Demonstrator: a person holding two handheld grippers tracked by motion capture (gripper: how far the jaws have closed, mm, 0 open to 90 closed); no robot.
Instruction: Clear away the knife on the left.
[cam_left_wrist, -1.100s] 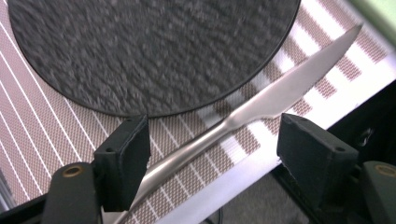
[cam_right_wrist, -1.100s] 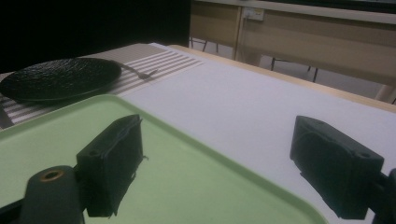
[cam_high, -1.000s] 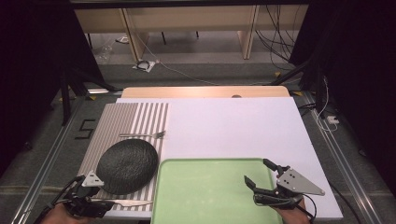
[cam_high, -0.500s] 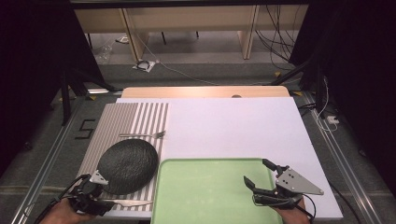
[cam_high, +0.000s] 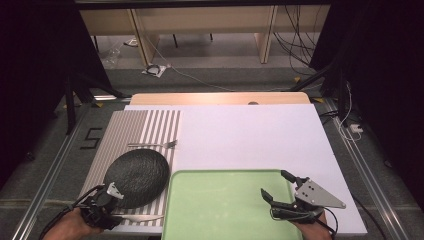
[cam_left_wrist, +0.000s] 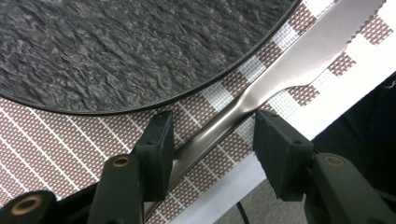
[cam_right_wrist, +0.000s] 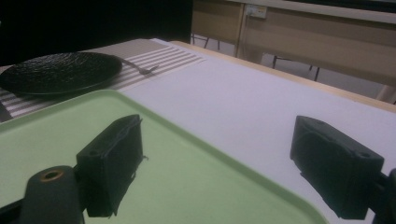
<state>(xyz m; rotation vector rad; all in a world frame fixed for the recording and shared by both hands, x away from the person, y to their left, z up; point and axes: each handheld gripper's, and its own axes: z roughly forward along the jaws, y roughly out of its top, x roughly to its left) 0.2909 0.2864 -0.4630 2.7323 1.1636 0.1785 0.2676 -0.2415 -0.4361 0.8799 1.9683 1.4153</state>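
Note:
A steel knife lies on the striped placemat, just in front of a black textured plate. My left gripper points down over the knife's handle, which runs between its jaws. The jaws have just been closing, and there is still a gap on the right side. In the high view the left gripper is at the placemat's near left corner, beside the knife. My right gripper hovers open over the right edge of the green tray, holding nothing.
A fork lies on the placemat beyond the plate. The placemat and tray rest on a white board with bare space in its middle and far right. From the right gripper view, the plate and fork are far off to the left.
The left gripper has edged slightly toward the knife at the placemat's near corner. The right gripper has stayed put.

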